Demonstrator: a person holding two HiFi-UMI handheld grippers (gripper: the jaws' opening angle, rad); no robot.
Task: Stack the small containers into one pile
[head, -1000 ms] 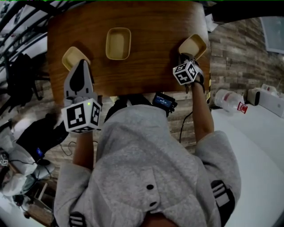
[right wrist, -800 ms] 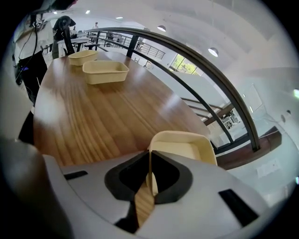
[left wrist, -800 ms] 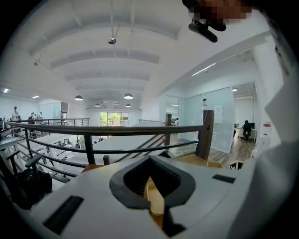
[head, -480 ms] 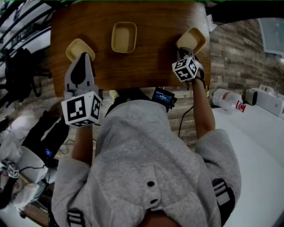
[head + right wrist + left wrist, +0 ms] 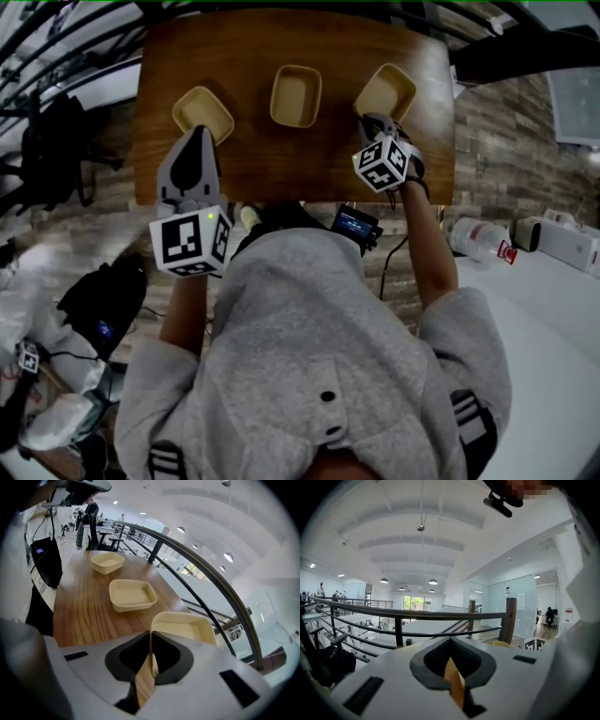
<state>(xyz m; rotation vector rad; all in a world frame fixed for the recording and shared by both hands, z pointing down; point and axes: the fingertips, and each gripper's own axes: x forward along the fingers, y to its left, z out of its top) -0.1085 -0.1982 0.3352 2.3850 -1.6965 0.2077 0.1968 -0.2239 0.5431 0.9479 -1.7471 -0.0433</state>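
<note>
**Three beige containers on a wooden worktop (image 5: 281,164), none yet stacked.** The right claw (image 5: 150,648) is closed on the near wall of the right container (image 5: 187,627), which sits just right of the middle container (image 5: 132,595). The left container (image 5: 108,562) lies apart, further left. The left claw (image 5: 198,132) is fully closed with its tip at that container's near edge. A tan sliver shows behind its pads, but no grip can be confirmed.

Step in hand, as judged: the first stacking move, bringing the right container to the middle one. The next move calls for centring it above the middle container, squaring the rims, lowering until it nests, then opening the claw.
</note>
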